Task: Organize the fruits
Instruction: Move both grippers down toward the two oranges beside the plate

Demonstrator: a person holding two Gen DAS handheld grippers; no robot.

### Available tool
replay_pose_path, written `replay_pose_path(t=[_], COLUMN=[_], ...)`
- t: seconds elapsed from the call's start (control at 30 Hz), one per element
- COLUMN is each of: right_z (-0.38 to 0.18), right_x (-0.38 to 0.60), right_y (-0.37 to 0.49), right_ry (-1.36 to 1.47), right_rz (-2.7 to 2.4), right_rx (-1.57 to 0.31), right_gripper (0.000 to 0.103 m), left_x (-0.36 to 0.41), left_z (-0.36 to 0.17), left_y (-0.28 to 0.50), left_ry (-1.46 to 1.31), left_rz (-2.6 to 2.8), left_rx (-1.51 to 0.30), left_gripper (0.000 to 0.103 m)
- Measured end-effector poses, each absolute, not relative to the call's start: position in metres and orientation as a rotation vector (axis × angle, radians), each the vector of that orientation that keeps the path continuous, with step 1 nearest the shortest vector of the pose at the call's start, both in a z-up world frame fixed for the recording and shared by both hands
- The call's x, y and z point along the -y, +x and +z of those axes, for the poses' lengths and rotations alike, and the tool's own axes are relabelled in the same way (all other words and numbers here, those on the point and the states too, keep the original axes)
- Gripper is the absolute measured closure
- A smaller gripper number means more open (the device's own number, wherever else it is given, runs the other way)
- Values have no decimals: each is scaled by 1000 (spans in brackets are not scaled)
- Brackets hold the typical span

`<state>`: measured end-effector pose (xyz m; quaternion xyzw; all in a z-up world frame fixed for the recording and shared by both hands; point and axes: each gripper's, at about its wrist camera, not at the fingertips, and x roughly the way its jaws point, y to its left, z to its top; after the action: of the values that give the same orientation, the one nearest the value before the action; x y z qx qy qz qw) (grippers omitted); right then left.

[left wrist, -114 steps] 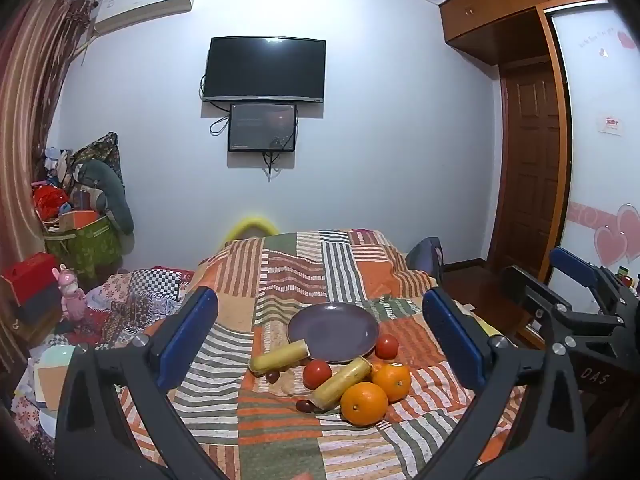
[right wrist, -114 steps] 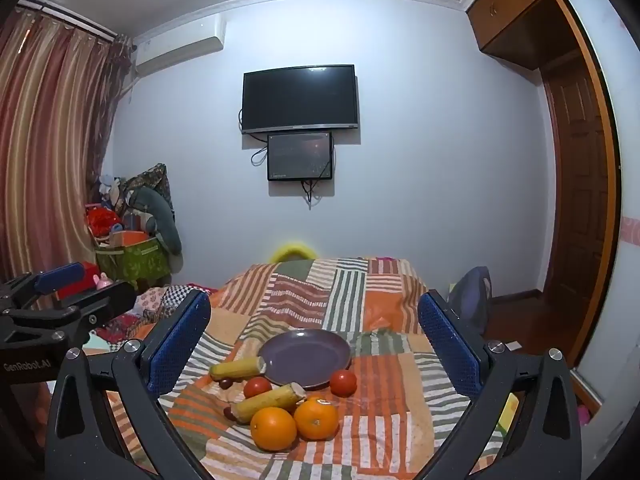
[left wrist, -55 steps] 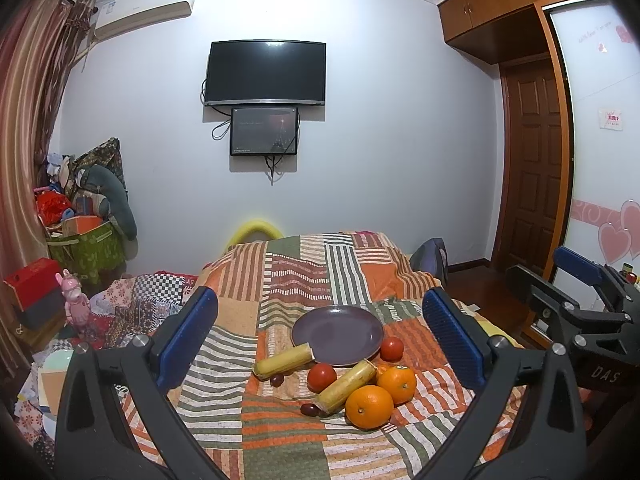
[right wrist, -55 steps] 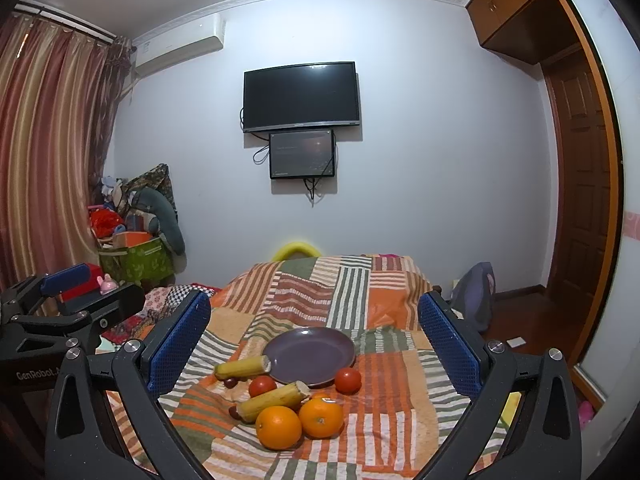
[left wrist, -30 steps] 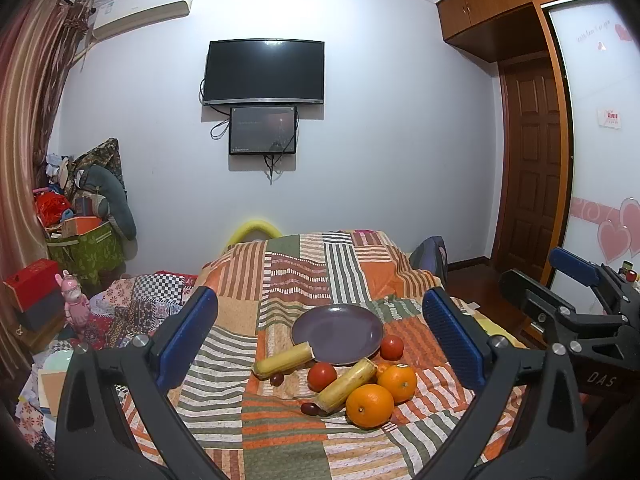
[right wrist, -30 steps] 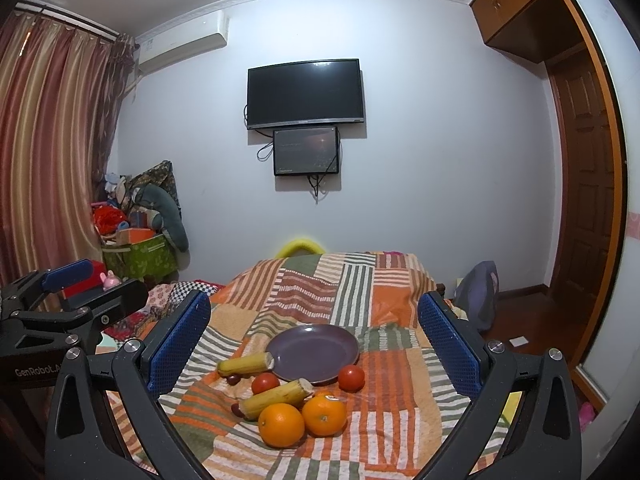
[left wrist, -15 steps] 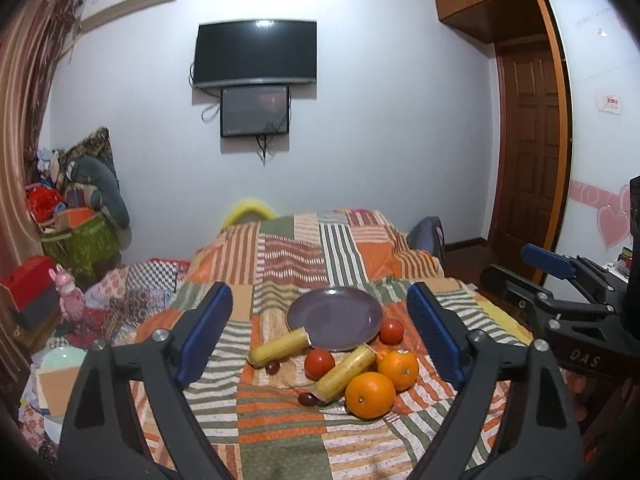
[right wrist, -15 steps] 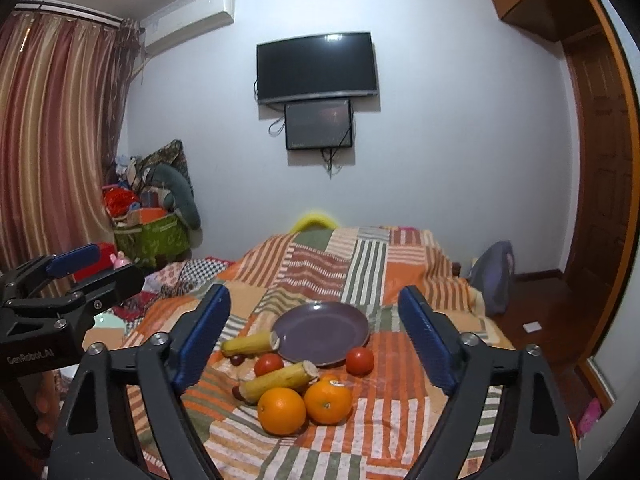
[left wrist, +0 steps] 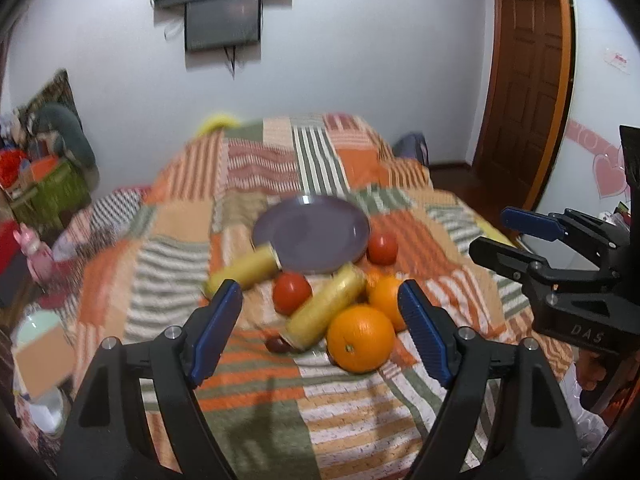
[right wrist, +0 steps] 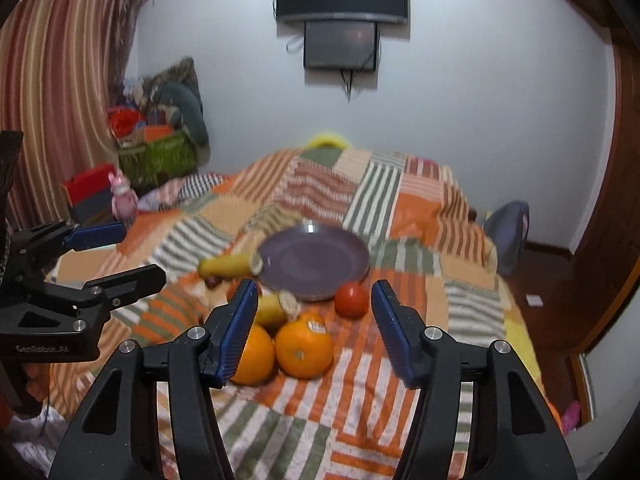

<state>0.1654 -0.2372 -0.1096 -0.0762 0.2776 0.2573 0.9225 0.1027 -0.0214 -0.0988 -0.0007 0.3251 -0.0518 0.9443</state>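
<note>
A purple plate (left wrist: 312,232) (right wrist: 316,256) lies bare on the patchwork bed. In front of it sit two oranges (left wrist: 360,338) (right wrist: 304,348), two tomatoes (left wrist: 292,292) (right wrist: 351,300), two yellow bananas (left wrist: 244,272) (right wrist: 228,266) and a small dark fruit (left wrist: 278,344). My left gripper (left wrist: 318,294) hovers above the near side of the pile. Its jaws are closing with nothing pressed between them. My right gripper (right wrist: 315,288) hangs over the oranges, narrower and also closing, and it touches no fruit. Each gripper shows at the edge of the other's view.
The striped quilt (left wrist: 248,392) covers the whole bed. Boxes, a green crate (right wrist: 156,156) and a pink toy (right wrist: 122,196) crowd the floor at the left. A blue backpack (right wrist: 508,236) leans at the bed's right side, near a wooden door (left wrist: 520,80).
Both grippers have tilted down and moved closer to the fruit, which now looks larger. Both pairs of jaws have narrowed, the right far more than the left.
</note>
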Motion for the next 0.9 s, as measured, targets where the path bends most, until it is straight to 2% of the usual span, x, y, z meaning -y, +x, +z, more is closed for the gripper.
replay_pose_path(t=[0.2,0.57,0.8,0.9], right_z=[-135,-158,-167,-168], right_x=[242,257,259,257], right_y=[179,193,203,205], right_ry=[-134,-96,-97,-96], right_rz=[535,536,533,531], right_rx=[-683,-758,-789,-793], right_gripper=[47,47,47,47], left_x=[28,59,63,60], left_z=[-137,-187,-205,-205], left_y=[124,151,169,170], left_ry=[-28,-19,-47,-68], left_rz=[-123,-160,-162,-190], left_rx=[-801,-971,-1009,-1006], left_gripper=[22,22,22,27])
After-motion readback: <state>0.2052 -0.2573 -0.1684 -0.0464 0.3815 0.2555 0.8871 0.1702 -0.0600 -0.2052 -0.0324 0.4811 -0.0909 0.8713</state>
